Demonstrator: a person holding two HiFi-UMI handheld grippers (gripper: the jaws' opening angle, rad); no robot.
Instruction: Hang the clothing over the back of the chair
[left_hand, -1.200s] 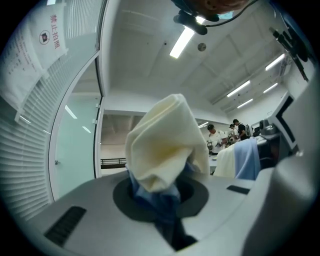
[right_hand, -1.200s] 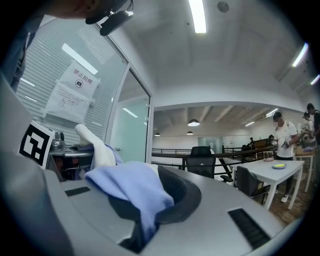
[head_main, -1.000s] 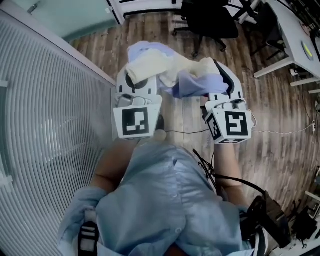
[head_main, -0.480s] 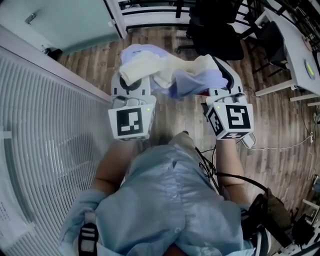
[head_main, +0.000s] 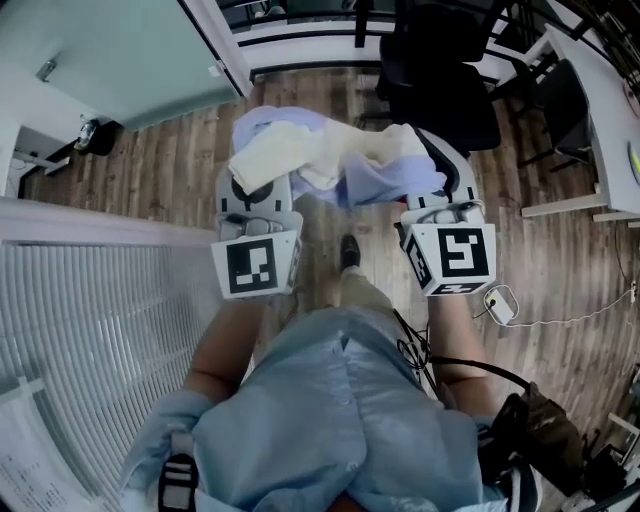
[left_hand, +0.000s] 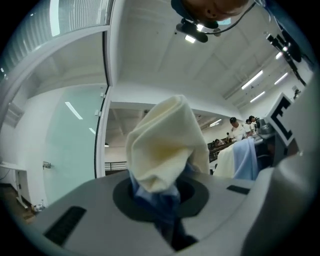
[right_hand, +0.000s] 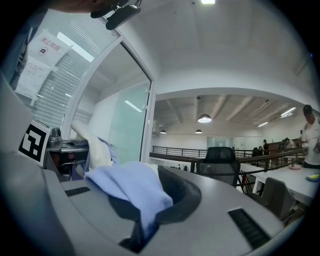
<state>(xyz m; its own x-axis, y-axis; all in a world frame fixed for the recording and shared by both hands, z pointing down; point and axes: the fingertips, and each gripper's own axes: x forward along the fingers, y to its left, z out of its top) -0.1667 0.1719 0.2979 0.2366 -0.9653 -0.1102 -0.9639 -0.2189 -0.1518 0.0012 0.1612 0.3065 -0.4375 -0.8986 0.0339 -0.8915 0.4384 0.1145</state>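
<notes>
- The clothing (head_main: 335, 160), a bunched garment of cream and pale-blue fabric, is held in the air between the two grippers, above the wooden floor (head_main: 170, 170) and in front of the person's light-blue shirt (head_main: 330, 410).
- The left gripper (head_main: 257, 188) is clamped on one end of the bundle. In the left gripper view its jaws are seen nearly together on a darker blue fold, with a cream fold bulging above them.
- The right gripper (head_main: 440, 185) is clamped on the other end. In the right gripper view its jaws are pressed together on a pale-blue fold, which is drawn down into the slit between them.
- Between the two grippers the fabric is gathered in loose folds, cream towards the left and blue towards the right.
- A black office chair (head_main: 440, 85) is seen ahead of the right gripper, apart from the clothing, which is not yet hung over its back.
- A white counter (head_main: 600, 100) is seen to the right of the chair.
- A pale green glass panel (head_main: 110, 50) is seen at the upper left, and a ribbed partition (head_main: 90, 330) below it.
- One dark shoe (head_main: 349, 250) is seen on the floor between the grippers.
</notes>
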